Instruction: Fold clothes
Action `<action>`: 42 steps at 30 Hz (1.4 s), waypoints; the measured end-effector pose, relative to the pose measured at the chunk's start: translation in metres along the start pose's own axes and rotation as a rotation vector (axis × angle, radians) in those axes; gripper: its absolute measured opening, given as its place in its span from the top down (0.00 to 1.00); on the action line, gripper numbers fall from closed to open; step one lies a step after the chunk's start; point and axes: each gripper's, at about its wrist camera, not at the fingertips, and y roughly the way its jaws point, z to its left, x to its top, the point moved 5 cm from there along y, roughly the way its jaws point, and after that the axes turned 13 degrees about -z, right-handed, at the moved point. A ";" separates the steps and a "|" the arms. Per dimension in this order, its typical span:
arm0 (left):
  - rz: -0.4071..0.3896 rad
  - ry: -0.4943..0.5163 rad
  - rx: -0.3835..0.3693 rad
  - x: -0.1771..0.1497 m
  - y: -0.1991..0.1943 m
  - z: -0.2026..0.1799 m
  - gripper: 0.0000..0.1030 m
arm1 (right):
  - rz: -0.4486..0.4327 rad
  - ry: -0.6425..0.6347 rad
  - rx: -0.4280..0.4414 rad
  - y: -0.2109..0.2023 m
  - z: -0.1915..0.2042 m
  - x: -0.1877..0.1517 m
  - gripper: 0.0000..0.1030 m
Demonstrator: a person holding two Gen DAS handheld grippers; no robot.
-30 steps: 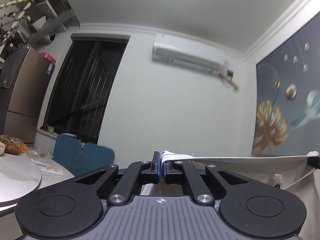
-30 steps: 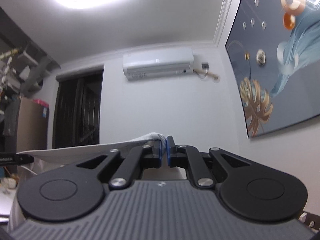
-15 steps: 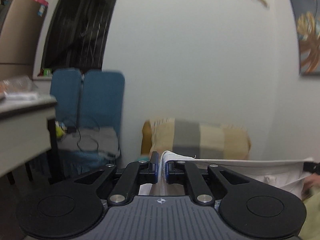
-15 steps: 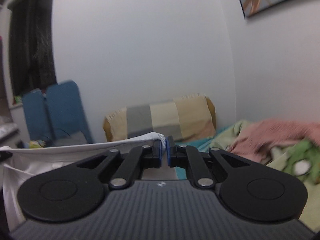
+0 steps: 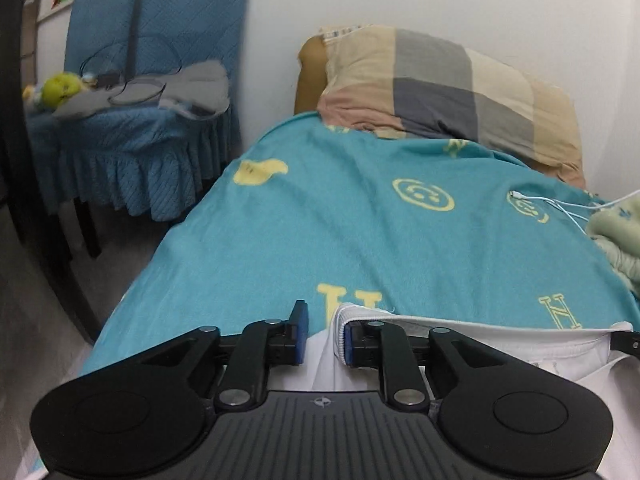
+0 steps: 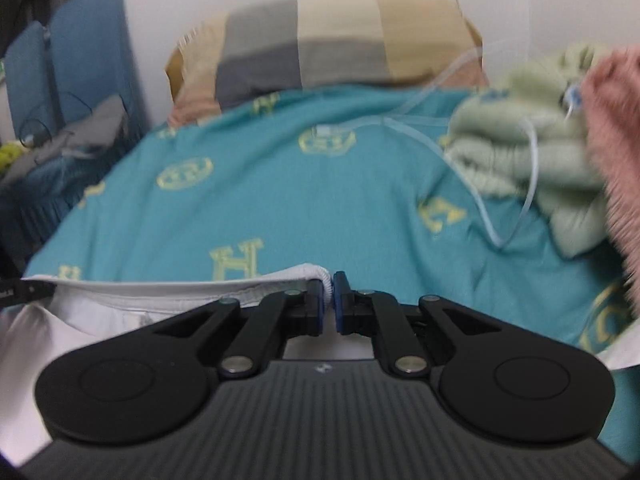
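A white garment (image 5: 480, 330) lies low over the near end of a teal bed sheet (image 5: 360, 220), its hemmed edge stretched between the two grippers. My left gripper (image 5: 323, 334) is open, with the garment's ribbed corner resting against its right finger. My right gripper (image 6: 328, 300) is shut on the garment's other corner (image 6: 325, 276); the white cloth (image 6: 160, 292) runs off to the left. The tip of the right gripper shows at the right edge of the left wrist view (image 5: 626, 340).
A checked pillow (image 5: 448, 88) lies at the head of the bed against the white wall. A pale green blanket (image 6: 532, 152), a pink one (image 6: 616, 140) and a white cable (image 6: 528, 160) lie on the right. A blue covered chair (image 5: 132, 80) with clutter stands left of the bed.
Both grippers swung down from facing the ceiling and wall to the bed, lowering the garment onto the sheet. The left gripper has opened; the right stays shut.
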 end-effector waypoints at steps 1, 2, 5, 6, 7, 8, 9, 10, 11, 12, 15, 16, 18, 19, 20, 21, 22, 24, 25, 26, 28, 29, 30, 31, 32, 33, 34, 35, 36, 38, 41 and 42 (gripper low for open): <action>0.008 -0.008 -0.005 0.000 0.001 0.000 0.75 | 0.012 0.009 0.011 -0.001 0.000 0.002 0.91; 0.017 -0.005 -0.007 0.001 0.001 0.000 0.71 | 0.023 0.017 0.022 -0.001 0.000 0.004 0.85; 0.038 0.024 0.027 0.006 -0.004 0.005 0.23 | 0.061 0.061 0.081 -0.010 0.001 0.012 0.34; 0.044 0.043 0.032 0.013 -0.012 0.003 0.11 | 0.068 0.089 0.111 -0.015 0.002 0.015 0.24; 0.054 0.057 0.014 0.017 -0.013 0.004 0.07 | 0.075 0.105 0.130 -0.020 0.005 0.017 0.15; 0.068 0.065 -0.012 0.021 -0.019 0.005 0.07 | 0.081 0.107 0.137 -0.026 0.008 0.019 0.15; 0.074 0.067 -0.020 0.026 -0.032 0.005 0.07 | 0.088 0.103 0.142 -0.031 0.011 0.022 0.15; 0.078 0.068 -0.025 0.032 -0.045 0.004 0.06 | 0.097 0.091 0.146 -0.036 0.015 0.024 0.15; 0.071 0.068 -0.029 0.037 -0.060 0.004 0.05 | 0.099 0.080 0.147 -0.043 0.017 0.026 0.15; 0.058 0.066 -0.037 0.042 -0.078 0.004 0.04 | 0.093 0.077 0.147 -0.054 0.019 0.030 0.15; 0.020 0.058 -0.061 0.056 -0.138 0.004 0.03 | 0.066 0.090 0.148 -0.097 0.020 0.039 0.15; 0.014 0.052 -0.066 0.059 -0.161 0.003 0.03 | 0.057 0.103 0.150 -0.115 0.019 0.041 0.15; -0.009 0.047 -0.086 0.062 -0.209 0.000 0.03 | 0.039 0.122 0.153 -0.154 0.017 0.043 0.15; -0.022 0.046 -0.095 0.062 -0.234 -0.002 0.03 | 0.028 0.127 0.152 -0.176 0.015 0.043 0.15; -0.036 0.046 -0.104 0.061 -0.260 -0.003 0.03 | 0.016 0.130 0.149 -0.199 0.014 0.043 0.15; -0.044 0.049 -0.113 0.059 -0.285 -0.005 0.03 | 0.003 0.133 0.147 -0.223 0.013 0.042 0.15; -0.055 0.051 -0.122 0.057 -0.311 -0.008 0.03 | -0.010 0.137 0.147 -0.247 0.012 0.041 0.15; -0.072 0.059 -0.138 0.048 -0.362 -0.012 0.03 | -0.038 0.157 0.157 -0.296 0.007 0.036 0.15; -0.072 0.060 -0.143 0.042 -0.383 -0.014 0.03 | -0.049 0.165 0.159 -0.319 0.005 0.032 0.16; -0.072 0.059 -0.148 0.035 -0.404 -0.016 0.03 | -0.057 0.169 0.158 -0.340 0.003 0.026 0.16; -0.070 0.059 -0.157 0.021 -0.445 -0.020 0.03 | -0.069 0.177 0.156 -0.382 -0.001 0.016 0.17; -0.066 0.062 -0.160 0.014 -0.463 -0.022 0.03 | -0.071 0.184 0.154 -0.398 -0.004 0.010 0.17; -0.058 0.068 -0.162 0.008 -0.478 -0.025 0.03 | -0.075 0.194 0.155 -0.412 -0.008 0.005 0.17; -0.049 0.075 -0.164 0.003 -0.492 -0.027 0.03 | -0.079 0.205 0.156 -0.426 -0.011 0.000 0.17; -0.054 0.064 -0.170 0.000 -0.506 -0.028 0.03 | -0.083 0.216 0.156 -0.440 -0.014 -0.006 0.19; -0.062 0.051 -0.178 -0.003 -0.519 -0.028 0.03 | -0.086 0.227 0.157 -0.454 -0.018 -0.011 0.20; -0.072 0.027 -0.191 -0.008 -0.530 -0.028 0.02 | -0.090 0.238 0.158 -0.468 -0.021 -0.016 0.21; -0.074 0.006 -0.202 -0.014 -0.539 -0.026 0.02 | -0.097 0.249 0.158 -0.480 -0.025 -0.022 0.21; -0.069 -0.006 -0.207 -0.020 -0.545 -0.025 0.02 | -0.102 0.264 0.159 -0.485 -0.029 -0.026 0.21; -0.057 -0.020 -0.211 -0.031 -0.553 -0.024 0.02 | -0.098 0.303 0.162 -0.490 -0.039 -0.035 0.26; -0.062 0.013 -0.197 -0.035 -0.553 -0.029 0.02 | -0.094 0.356 0.153 -0.485 -0.049 -0.039 0.27; -0.064 0.025 -0.187 -0.035 -0.552 -0.031 0.02 | -0.091 0.376 0.147 -0.482 -0.052 -0.041 0.28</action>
